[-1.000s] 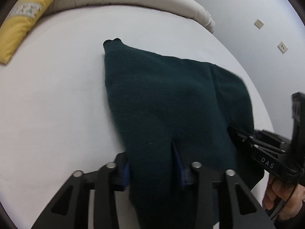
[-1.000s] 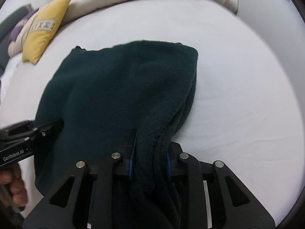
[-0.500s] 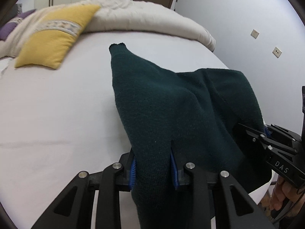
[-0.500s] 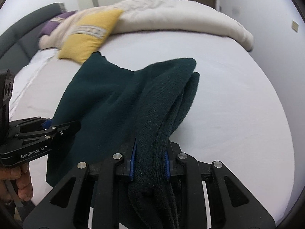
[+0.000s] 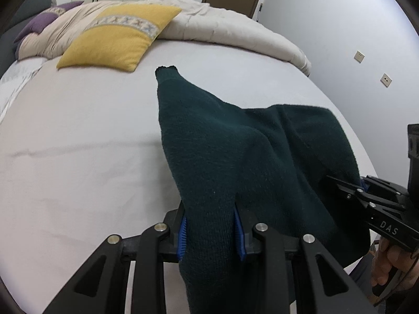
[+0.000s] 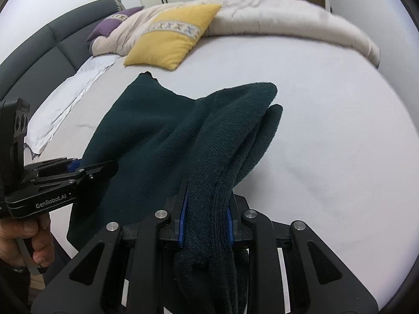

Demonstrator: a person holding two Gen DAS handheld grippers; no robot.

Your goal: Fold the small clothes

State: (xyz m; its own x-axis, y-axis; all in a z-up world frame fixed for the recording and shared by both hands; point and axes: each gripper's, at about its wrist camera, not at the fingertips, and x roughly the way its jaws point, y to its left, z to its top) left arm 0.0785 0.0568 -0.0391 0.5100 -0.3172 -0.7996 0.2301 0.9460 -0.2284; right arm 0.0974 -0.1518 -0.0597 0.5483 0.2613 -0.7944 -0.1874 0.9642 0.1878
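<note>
A dark green knit garment (image 5: 235, 146) hangs between my two grippers above the white bed sheet (image 5: 78, 157). My left gripper (image 5: 210, 230) is shut on its near left edge, cloth bunched between the blue pads. My right gripper (image 6: 204, 225) is shut on a thick folded bunch of the same garment (image 6: 162, 136). The far parts of the garment still lie on the sheet, with a narrow end (image 5: 165, 70) pointing toward the pillows. Each gripper shows in the other's view: the right gripper (image 5: 366, 196) and the left gripper (image 6: 78, 170).
A yellow cushion (image 5: 117, 36) and a beige duvet (image 5: 235, 31) lie at the far end of the bed, with a purple pillow (image 6: 112, 23) and a dark headboard (image 6: 52, 39) behind. A grey wall (image 5: 353, 39) runs along the right side.
My left gripper has closed on the garment's edge. Both grippers have lifted and tilted up, raising the near part of the garment off the sheet; more of the room shows now.
</note>
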